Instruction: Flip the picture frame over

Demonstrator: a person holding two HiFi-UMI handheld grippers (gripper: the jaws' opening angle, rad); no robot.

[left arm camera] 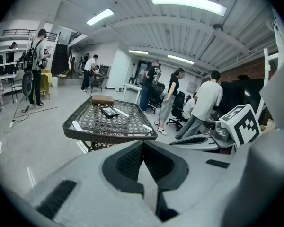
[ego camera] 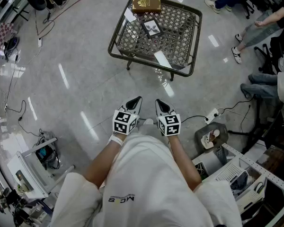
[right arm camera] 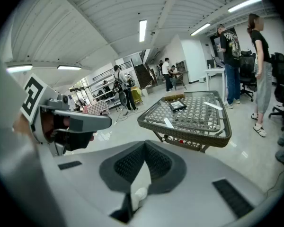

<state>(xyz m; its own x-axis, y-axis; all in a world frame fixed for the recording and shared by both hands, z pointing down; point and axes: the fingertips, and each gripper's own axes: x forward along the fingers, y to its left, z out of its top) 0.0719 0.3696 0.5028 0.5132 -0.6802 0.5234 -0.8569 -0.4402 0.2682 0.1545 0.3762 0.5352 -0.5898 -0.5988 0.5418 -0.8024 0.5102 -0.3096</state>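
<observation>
Task is not starting yet; the picture frame (ego camera: 152, 28) is lying picture-side up on the wicker bench (ego camera: 118, 30), well apart from the left tongs (ego camera: 136, 101) and right tongs (ego camera: 160, 103); both are sitting closed, gripping nothing; the whole flip is remaining.

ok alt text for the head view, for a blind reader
Seen from above, a person in white holds the left tongs and right tongs side by side, both shut, over a grey floor. Ahead stands a wicker table with a picture frame lying on it and a brown box at its far edge.
</observation>
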